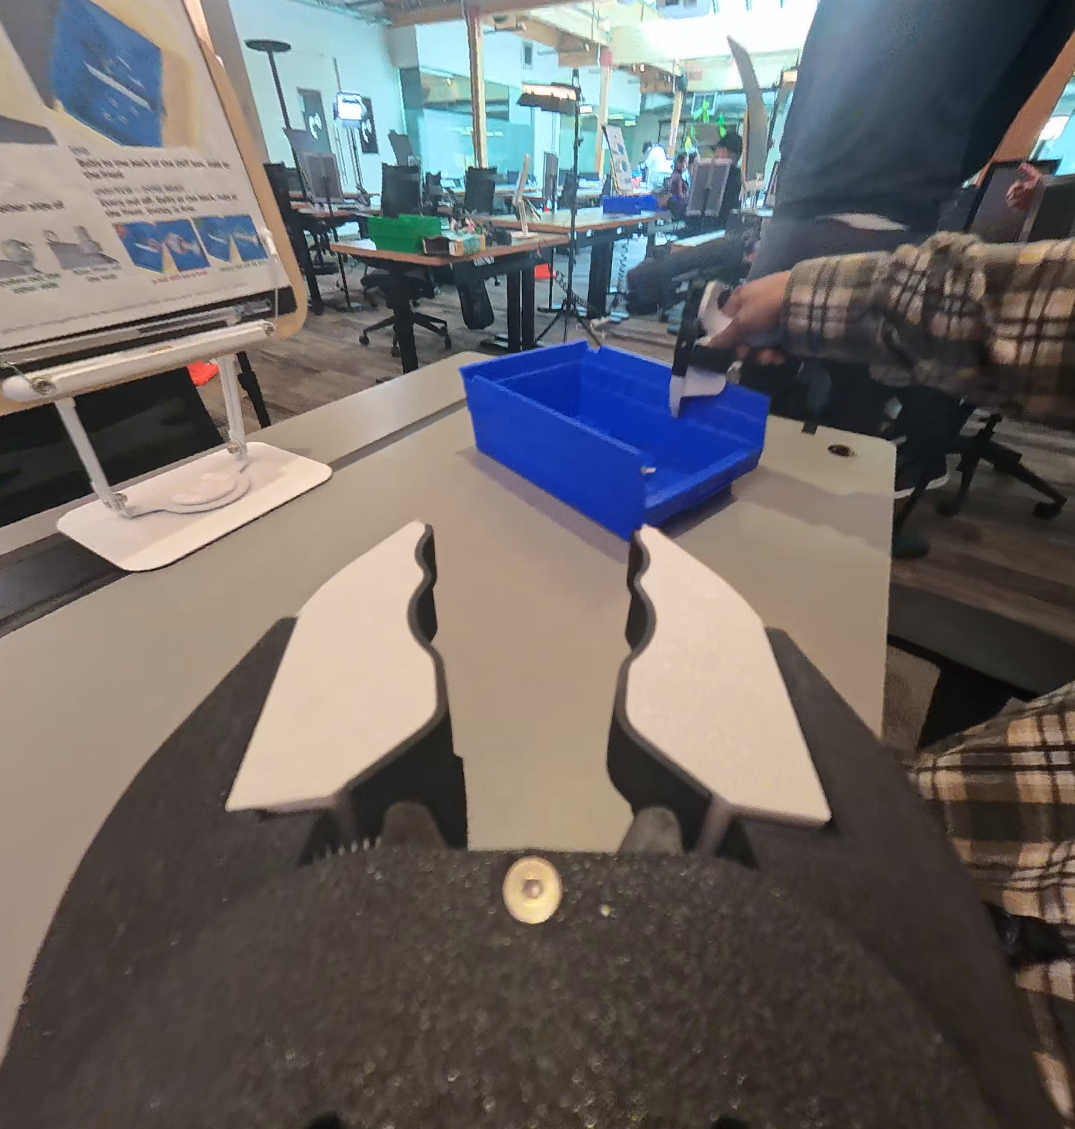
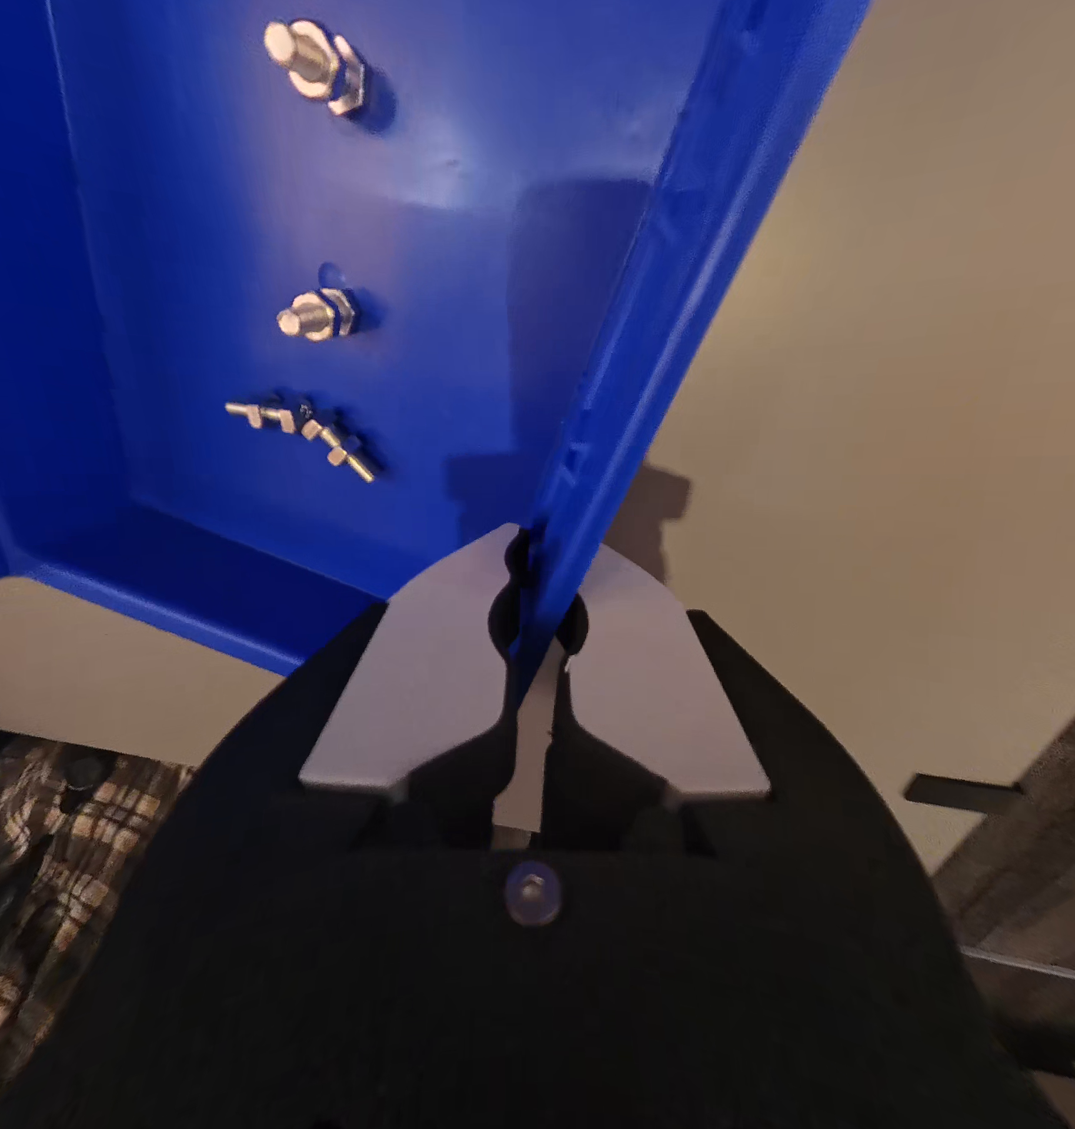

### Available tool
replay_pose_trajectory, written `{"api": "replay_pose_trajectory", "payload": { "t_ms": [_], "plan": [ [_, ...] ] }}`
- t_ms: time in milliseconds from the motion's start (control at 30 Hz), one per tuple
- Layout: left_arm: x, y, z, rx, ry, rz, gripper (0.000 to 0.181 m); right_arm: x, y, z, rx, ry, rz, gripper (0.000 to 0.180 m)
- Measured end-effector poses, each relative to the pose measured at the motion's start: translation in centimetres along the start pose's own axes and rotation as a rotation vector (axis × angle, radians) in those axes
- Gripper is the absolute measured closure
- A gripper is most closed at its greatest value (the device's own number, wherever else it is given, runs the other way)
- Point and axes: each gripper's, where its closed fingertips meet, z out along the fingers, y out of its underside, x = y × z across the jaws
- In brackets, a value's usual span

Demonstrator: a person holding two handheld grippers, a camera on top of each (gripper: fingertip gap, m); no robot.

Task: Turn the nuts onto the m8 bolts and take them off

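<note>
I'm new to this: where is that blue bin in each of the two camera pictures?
Left wrist view: the blue bin sits on the grey table, upper middle, beyond the open left gripper.
Right wrist view: it fills the upper left, bolts sticking up from its floor.
Shared landmark: the right gripper, its jaws clamped on the bin's wall, seen at the bin's far right rim from the left.

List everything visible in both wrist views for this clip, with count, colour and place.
bin: one, blue, on the table.
table: one, grey, under the bin.
upright bolts with nuts: two, silver, on the bin floor.
loose small bolts: a small pile, silver, bin floor, count unclear.
document stand: one, white, left on the table.
left gripper: open, empty, above the table.
right gripper: shut on the bin wall.
</note>
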Motion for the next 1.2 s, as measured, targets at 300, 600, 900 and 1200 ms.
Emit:
{"api": "replay_pose_trajectory", "payload": {
  "t_ms": [300, 600, 900, 1200],
  "plan": [
    [-0.2, -0.4, -2.8, 0.025, -0.008, -0.04, 0.123, -11.6, -1.9, 2.1, -0.021, 0.001, -0.172, 0.174],
    [-1.7, -1.6, -5.2, 0.053, -0.069, -0.037, 0.123, -24.6, -1.7, 4.5, -0.042, -0.024, -0.313, 0.174],
    [-3.1, -2.2, -7.9, 0.067, -0.121, -0.063, 0.123, -34.7, -0.8, 6.2, -0.083, -0.026, -0.317, 0.175],
    [-3.7, -2.7, -9.4, 0.1, -0.128, -0.091, 0.123, -39.3, -0.6, 7.0, -0.08, -0.075, -0.237, 0.172]
  ]
}}
